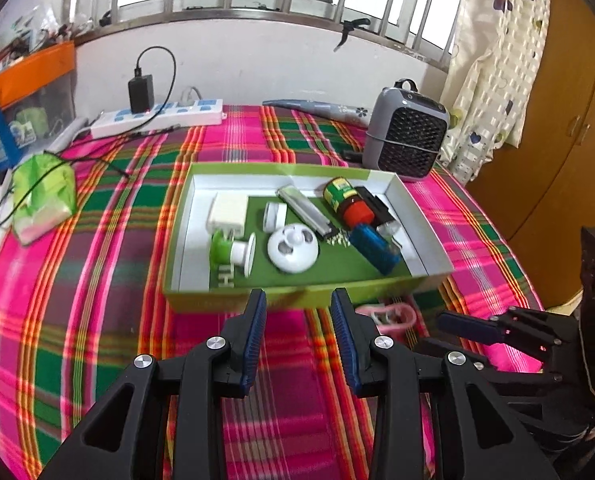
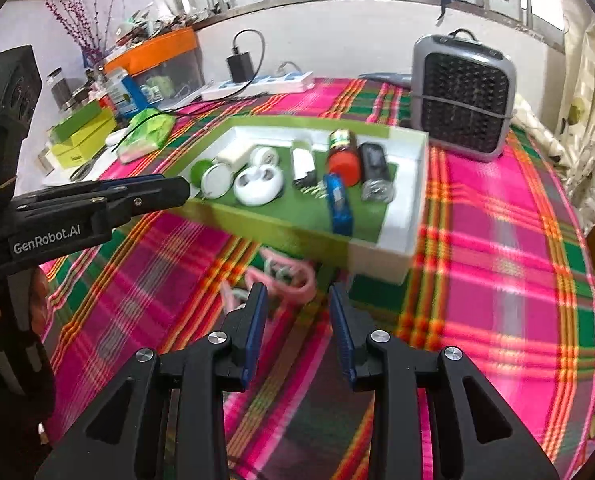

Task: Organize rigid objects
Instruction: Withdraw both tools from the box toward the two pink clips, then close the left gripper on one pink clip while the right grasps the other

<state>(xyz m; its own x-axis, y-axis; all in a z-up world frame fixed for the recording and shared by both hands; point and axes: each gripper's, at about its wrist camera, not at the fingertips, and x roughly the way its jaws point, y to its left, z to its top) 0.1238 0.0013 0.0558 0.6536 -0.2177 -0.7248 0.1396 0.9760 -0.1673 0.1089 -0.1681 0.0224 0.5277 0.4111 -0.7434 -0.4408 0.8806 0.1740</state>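
I see the green tray (image 1: 297, 300) sitting mid-table on the plaid cloth (image 1: 97, 280), filled with a white puck (image 1: 292, 249), a blue block (image 1: 375, 249) and a red-capped jar (image 1: 347, 202). Just outside its near wall, at five o'clock from its centre, lies a pink clip (image 2: 285, 276). My left gripper (image 1: 298, 312) and right gripper (image 2: 295, 304) hover over the cloth, jaws parted, gripping nothing. A grey heater (image 1: 407, 136) stands at one o'clock.
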